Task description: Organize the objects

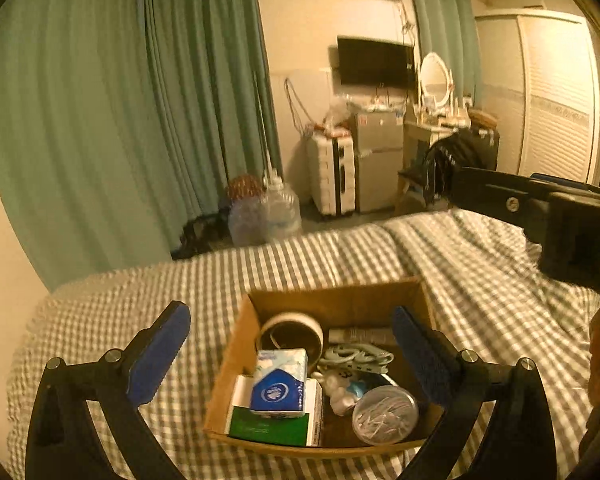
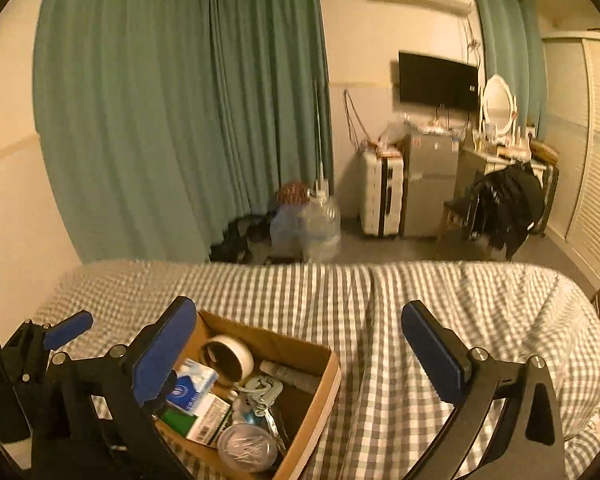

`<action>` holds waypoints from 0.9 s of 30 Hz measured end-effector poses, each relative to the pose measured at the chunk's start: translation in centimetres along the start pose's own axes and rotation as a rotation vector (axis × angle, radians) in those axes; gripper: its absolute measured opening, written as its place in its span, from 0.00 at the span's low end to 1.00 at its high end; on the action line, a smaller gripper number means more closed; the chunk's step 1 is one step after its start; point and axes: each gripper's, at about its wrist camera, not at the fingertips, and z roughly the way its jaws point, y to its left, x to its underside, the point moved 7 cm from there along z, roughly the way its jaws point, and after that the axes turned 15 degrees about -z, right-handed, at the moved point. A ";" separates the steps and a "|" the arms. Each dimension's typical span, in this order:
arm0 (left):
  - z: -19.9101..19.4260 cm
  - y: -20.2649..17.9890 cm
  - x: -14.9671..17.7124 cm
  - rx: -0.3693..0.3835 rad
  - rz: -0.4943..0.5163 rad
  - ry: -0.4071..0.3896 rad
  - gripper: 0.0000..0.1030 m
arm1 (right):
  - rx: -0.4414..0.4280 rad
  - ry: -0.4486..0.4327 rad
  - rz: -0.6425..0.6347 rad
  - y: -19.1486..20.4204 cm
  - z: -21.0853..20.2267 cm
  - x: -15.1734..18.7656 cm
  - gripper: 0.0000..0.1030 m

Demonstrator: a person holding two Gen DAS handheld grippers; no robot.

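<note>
Checked bed cover (image 2: 380,312), green curtains (image 2: 180,100) behind. Cardboard box (image 1: 236,360) on bed, long axis running away from camera. Left tool (image 1: 292,356) and right tool (image 2: 300,344) both spread wide, empty.

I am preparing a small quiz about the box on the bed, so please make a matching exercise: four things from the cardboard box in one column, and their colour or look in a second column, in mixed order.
Things
1. tissue pack
2. flat box under the tissue pack
3. round container
4. tape roll

Looks
A. clear, with small pale pieces inside
B. white ring with a dark hollow
C. blue and white
D. green top face, white edges

Pairs: 1-C, 2-D, 3-A, 4-B. All four lie in the cardboard box.
</note>
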 end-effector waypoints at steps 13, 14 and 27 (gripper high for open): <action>-13.4 1.2 -1.7 0.010 -0.069 -0.192 1.00 | 0.042 -0.124 -0.002 1.1 -12.6 1.4 1.00; -14.4 1.2 -1.5 0.001 -0.067 -0.216 1.00 | 0.050 -0.125 -0.013 1.7 -13.0 2.1 1.00; -14.8 5.3 4.5 -0.122 -0.143 -0.250 1.00 | -0.003 -0.071 -0.054 6.0 -11.6 8.8 1.00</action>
